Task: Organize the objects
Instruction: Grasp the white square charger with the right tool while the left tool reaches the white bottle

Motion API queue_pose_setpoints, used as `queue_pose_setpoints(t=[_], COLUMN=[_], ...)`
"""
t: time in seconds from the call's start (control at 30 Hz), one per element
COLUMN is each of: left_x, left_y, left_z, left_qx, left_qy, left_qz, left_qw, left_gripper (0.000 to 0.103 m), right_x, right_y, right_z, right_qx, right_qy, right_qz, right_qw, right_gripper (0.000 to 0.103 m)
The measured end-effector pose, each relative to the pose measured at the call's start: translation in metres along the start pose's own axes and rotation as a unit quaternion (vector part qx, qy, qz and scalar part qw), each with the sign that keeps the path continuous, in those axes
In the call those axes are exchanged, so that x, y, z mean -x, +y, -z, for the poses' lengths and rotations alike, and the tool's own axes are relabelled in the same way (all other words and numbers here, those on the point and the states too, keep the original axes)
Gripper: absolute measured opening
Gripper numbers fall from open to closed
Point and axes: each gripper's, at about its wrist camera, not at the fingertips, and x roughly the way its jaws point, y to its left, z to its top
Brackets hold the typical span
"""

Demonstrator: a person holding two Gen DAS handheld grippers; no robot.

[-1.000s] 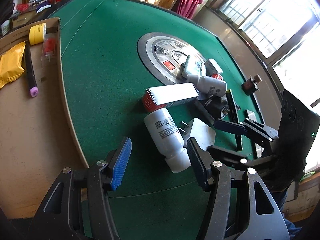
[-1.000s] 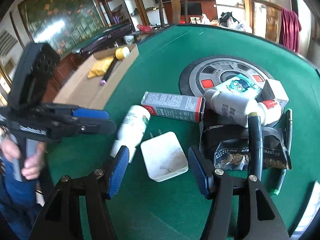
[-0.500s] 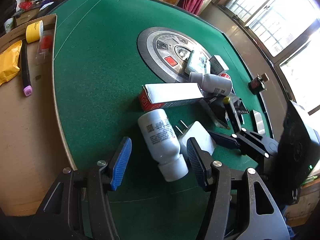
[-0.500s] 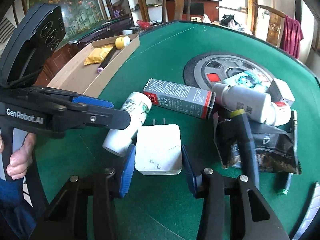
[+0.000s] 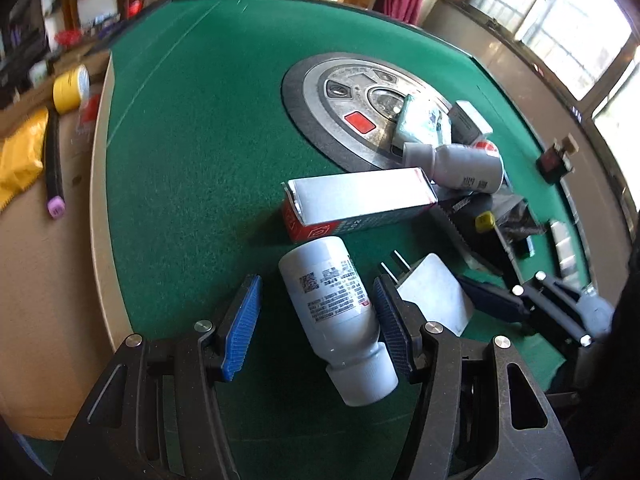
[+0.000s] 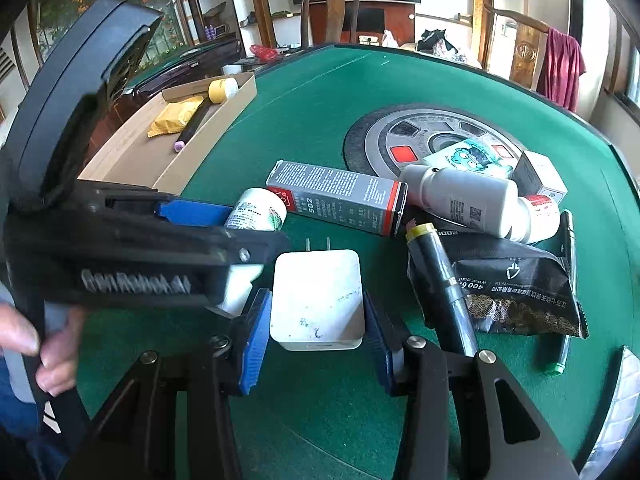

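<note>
Item: white charger plug [image 6: 318, 300] — lies flat on the green felt table [image 6: 320, 92], prongs pointing away. The right gripper [image 6: 316, 340] has just been closing; its blue pads now sit against both sides of the plug, a hold suited to lifting it clear.

Item: white bottle [image 5: 334, 312] — on its side, cap toward the camera, between the fingers of the left gripper [image 5: 316, 328]. The jaws stand part open: one pad at the bottle's shoulder, the other well apart, so no grip yet.

Destination, as judged: cardboard box [image 6: 132, 160] at the table's edge, already holding a yellow packet [image 6: 176, 116] and tape roll [image 6: 222, 89].
</note>
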Motion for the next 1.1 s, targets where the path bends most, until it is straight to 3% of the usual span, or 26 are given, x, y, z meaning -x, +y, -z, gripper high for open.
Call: queue_pose_setpoints(t=[0.3,0.57,0.7,0.8,0.93,1.1], left_x=[-0.007,-0.010,-0.011,-0.012,-0.011,-0.011], left_y=[-0.020,-0.021,-0.023,-0.023,-0.023,-0.021], left_z=[0.011,0.010,0.013,0.012,0.014,0.015], left_qx=[-0.045,-0.040,-0.049,-0.051,-0.050,-0.044], left_qy=[-0.037,-0.054,-0.063,-0.065,-0.068,-0.072], left_qz=[-0.072,-0.083,-0.085,-0.082,-0.090,-0.093], left_qw=[0.9957,0.9943,0.9932,0.9932,0.9924,0.9922], left_gripper=[0.054,0.054,0.059,0.060,0.070,0.075], right_x=[-0.009,-0.010,-0.012,-0.012,-0.017,-0.017], right_y=[0.008,0.008,0.006,0.006,0.010,0.006], right_z=[0.005,0.004,0.004,0.004,0.001,0.001], right_qx=[0.016,0.017,0.009,0.008,0.022,0.010], right_qy=[-0.002,-0.005,-0.011,-0.013,-0.001,-0.001], right_qz=[0.042,0.052,0.038,0.035,0.030,0.046], right_qw=[0.999,0.999,0.999,0.999,0.999,0.999], right_gripper=[0.046,0.047,0.058,0.059,0.072,0.070])
